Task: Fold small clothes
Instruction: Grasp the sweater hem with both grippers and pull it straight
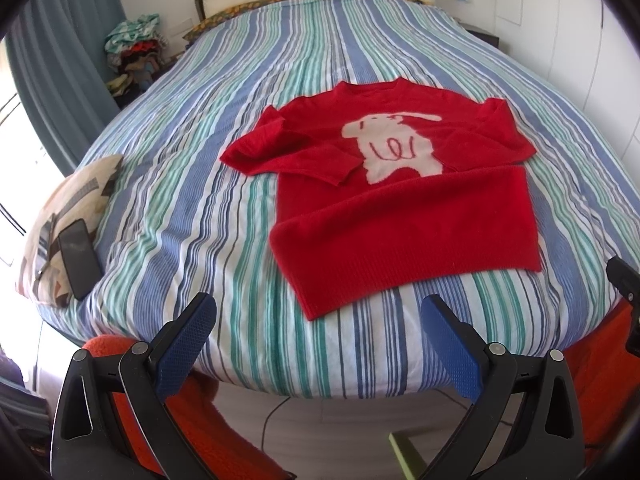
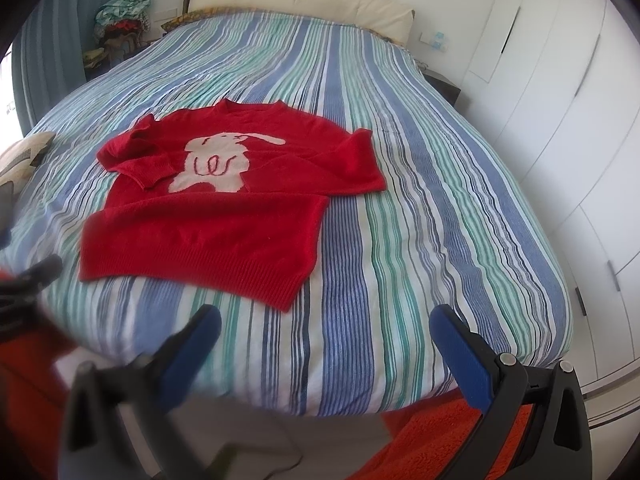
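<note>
Red sweater flat on bed, ahead of both grippers' fingers; all wide, empty.

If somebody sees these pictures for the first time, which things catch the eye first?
First the red sweater with a pale animal figure, spread on the striped bedspread, one sleeve folded inward. Then the left gripper and right gripper, both open at the bed's near edge.
</note>
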Available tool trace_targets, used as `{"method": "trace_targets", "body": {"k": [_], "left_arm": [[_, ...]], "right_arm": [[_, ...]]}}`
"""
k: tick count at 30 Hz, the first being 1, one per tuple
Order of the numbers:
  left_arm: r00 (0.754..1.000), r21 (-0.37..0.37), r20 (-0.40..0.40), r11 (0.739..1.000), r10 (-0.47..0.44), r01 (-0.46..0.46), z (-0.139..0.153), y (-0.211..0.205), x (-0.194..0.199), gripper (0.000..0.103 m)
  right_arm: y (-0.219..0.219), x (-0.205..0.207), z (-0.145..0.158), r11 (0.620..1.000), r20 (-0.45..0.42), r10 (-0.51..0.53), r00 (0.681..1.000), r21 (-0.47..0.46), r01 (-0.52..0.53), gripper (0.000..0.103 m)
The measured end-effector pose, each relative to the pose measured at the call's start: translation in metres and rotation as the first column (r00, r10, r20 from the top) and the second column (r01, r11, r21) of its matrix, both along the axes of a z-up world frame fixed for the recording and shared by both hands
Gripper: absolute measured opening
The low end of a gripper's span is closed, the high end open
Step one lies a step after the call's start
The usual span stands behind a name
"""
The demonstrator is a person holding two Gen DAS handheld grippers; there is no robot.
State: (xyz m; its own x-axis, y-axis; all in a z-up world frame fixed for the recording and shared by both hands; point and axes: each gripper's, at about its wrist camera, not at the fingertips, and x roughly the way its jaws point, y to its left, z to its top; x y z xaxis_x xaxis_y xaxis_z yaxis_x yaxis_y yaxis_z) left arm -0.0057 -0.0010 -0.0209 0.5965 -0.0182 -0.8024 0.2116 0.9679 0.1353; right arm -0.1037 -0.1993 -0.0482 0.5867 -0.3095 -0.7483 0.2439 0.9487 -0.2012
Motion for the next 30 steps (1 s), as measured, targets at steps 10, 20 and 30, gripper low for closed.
{"method": "trace_targets", "body": {"k": [10,20,30], "left_arm": [[0.967,-0.208,-0.251,0.974,0.037,-0.092,-0.076,0.068,0.076,0.100],[0.956,-0.234,-0.293,0.971,-0.016,-0.056,-0.107,0.036,0.100,0.009],[0.931,-0.286,-0.331,0.957,-0.150,0.053,-0.053,0.064,0.071,0.003]], "right_arm": [[-0.060,0.020,-0.034,0.959,0.085,0.064,0.994,0.271,-0.085,0.103],[-0.092,0.095,-0.143,0.674,0.013,0.155,0.988,0.730,-0.115,0.044],[-0.101,0.061,-0.079,0.640,0.008,0.212,0.977,0.754,-0.145,0.007]]}}
